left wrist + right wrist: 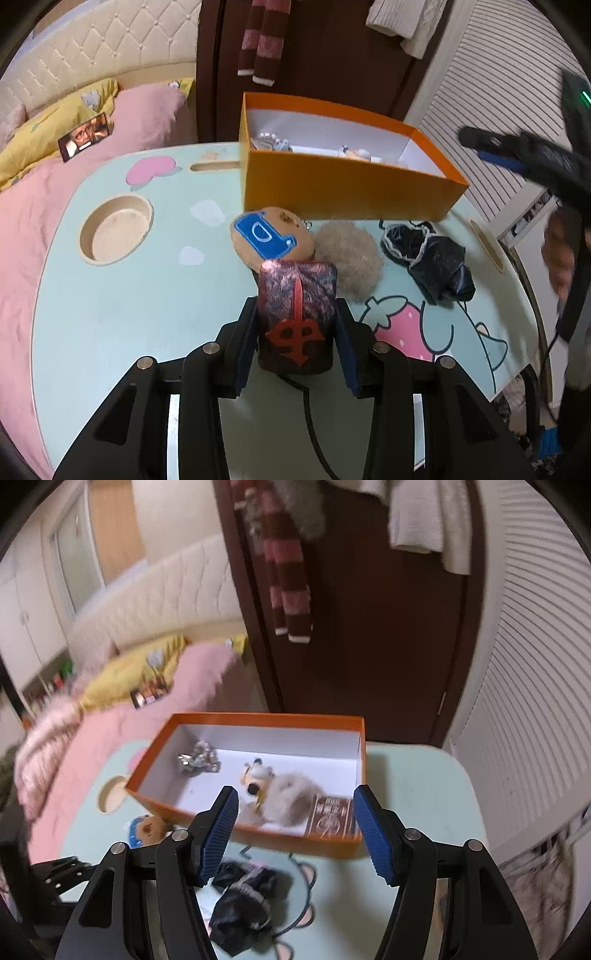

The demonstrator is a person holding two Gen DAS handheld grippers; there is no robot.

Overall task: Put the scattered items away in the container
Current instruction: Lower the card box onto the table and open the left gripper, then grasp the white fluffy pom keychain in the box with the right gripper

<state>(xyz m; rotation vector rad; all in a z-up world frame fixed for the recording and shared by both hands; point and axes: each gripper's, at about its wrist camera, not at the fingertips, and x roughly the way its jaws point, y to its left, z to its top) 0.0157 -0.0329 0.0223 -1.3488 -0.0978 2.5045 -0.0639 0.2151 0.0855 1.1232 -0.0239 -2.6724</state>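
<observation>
My left gripper [297, 314] is shut on a dark patterned pouch [295, 280] with a red emblem, held just above the pale green table [110, 314]. Past it lie a brown plush with a blue patch [271, 238], a beige fluffy ball [349, 258] and a black cloth bundle [430, 258]. Behind them stands the orange box [347, 184]. My right gripper [295, 797] hangs open over the near wall of the orange box [184, 808] with nothing between its fingers. Inside the box lie a fluffy toy [291, 801], a brown packet [332, 816] and a small trinket [199, 760].
The table rests on a bed with a pink quilt [22, 240]; a phone [85, 136] lies on it. A round cup recess [116, 234] is at the table's left. A dark wardrobe door [369, 627] and a slatted white wall [535, 701] stand behind the box.
</observation>
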